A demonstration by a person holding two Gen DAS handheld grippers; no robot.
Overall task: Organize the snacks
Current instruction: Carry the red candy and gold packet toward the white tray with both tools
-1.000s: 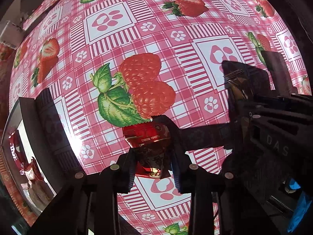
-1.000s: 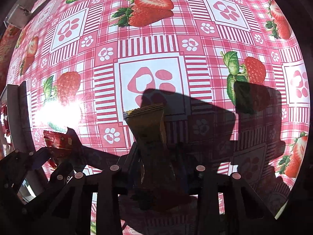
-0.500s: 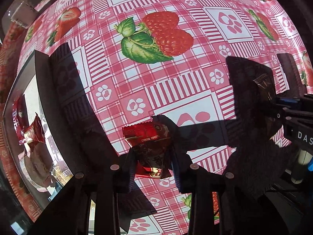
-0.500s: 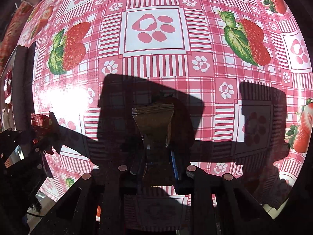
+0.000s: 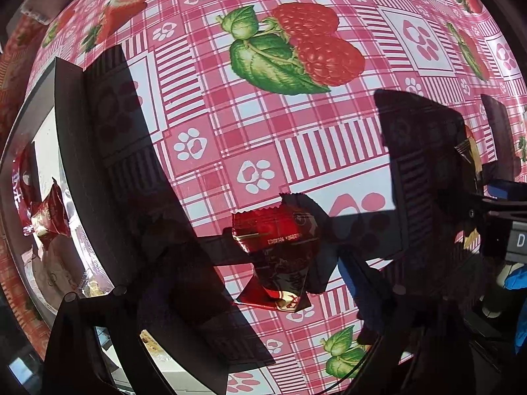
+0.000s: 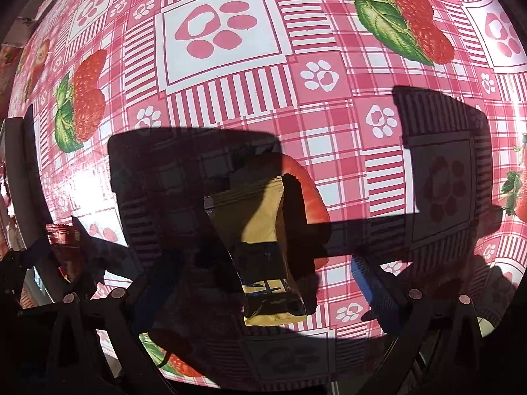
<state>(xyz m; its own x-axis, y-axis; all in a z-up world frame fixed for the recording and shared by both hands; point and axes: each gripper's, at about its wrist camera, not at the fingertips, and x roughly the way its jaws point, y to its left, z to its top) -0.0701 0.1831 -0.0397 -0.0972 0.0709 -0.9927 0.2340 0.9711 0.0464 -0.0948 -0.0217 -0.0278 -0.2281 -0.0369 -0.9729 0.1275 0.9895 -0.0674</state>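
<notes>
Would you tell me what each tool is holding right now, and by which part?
Nothing seems held: both tools stand open. The red packet sits between the left fingers, the gold packet between the right, neither visibly touched.

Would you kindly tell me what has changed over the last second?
Both tools opened. The left tool let go of the red packet, and the right tool released the gold packet; both now sit between spread fingers. The box of snacks came closer on the left.
</notes>
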